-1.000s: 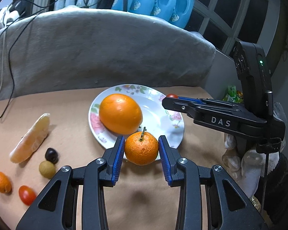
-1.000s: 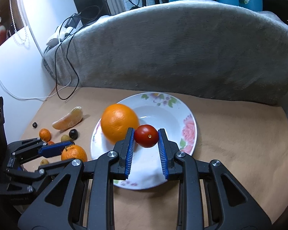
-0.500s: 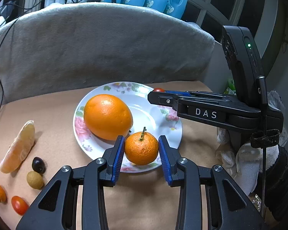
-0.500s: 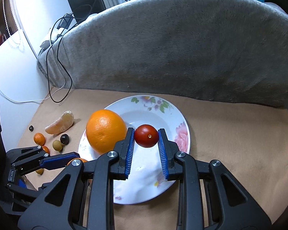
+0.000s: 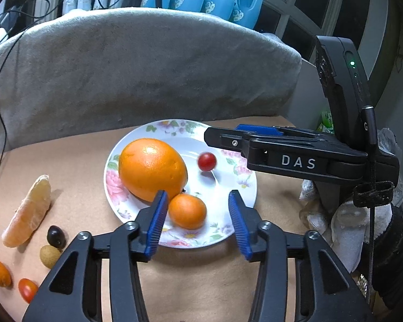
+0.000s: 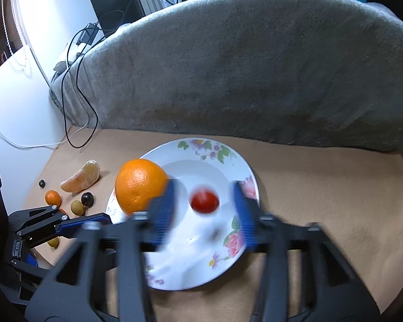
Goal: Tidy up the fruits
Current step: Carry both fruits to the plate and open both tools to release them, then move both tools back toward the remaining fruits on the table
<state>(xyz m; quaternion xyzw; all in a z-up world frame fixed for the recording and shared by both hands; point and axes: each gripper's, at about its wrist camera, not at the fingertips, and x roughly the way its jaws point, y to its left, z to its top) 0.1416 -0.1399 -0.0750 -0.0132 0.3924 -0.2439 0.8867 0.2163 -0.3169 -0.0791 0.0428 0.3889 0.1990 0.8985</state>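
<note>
- The left gripper was a black plastic frame with triangular cut-outs, silver screws at its pivots and ribbed blue pads on both fingers.
- The right gripper, blurred in its own camera's view, had the same black frame and blue pads.
- From the left wrist view, the right gripper bore white "DAS" lettering and a tall black housing with a small green light.
- A thin dark cable ran down that housing, under a black strap.
- The hand behind it wore a white knit glove and a dark sleeve.
</note>
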